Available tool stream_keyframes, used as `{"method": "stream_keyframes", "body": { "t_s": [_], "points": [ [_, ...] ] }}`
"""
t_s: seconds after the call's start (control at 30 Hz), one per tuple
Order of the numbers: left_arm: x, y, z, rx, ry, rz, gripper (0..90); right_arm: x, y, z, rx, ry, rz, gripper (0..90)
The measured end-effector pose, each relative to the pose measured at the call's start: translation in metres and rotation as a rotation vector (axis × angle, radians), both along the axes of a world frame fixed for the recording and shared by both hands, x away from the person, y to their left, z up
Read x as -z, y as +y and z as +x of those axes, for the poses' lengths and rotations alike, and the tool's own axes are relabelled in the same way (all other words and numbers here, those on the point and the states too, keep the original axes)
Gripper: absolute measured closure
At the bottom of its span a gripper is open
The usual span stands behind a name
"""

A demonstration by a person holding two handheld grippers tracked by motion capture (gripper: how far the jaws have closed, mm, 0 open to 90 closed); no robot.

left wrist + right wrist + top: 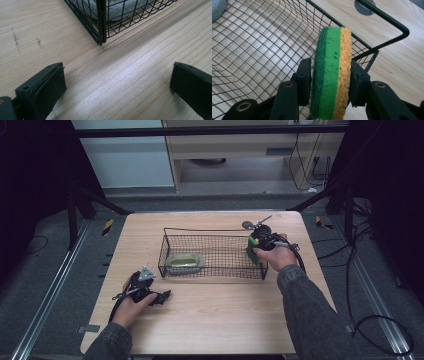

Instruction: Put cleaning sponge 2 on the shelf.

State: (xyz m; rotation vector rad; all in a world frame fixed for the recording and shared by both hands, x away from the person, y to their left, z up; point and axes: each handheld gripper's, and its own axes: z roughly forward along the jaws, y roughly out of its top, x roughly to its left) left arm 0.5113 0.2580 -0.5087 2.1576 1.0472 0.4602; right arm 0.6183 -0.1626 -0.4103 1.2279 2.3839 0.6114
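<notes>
We hold a sponge over the basket

Our right gripper (329, 82) pinches the sponge (331, 72) (green on one side, orange on the other) just above the right end of the wire basket (165, 251). Our left gripper (117, 85) rests low on the wooden table (210, 315) near the basket's corner, jaws spread wide with nothing between them.
</notes>
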Motion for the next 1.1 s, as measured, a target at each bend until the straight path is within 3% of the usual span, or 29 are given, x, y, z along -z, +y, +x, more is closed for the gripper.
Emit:
{"method": "stream_keyframes", "body": {
  "t_s": [0.7, 1.1],
  "points": [
    [0.000, 0.000, 0.000, 0.003, 0.001, 0.002, 0.0, -0.004, 0.017, -0.011, -0.057, 0.012, 0.020, 57.5],
    [0.000, 0.000, 0.000, 0.004, 0.001, 0.003, 0.0, -0.003, 0.023, -0.012, -0.070, 0.025, 0.031, 47.5]
  ]
}}
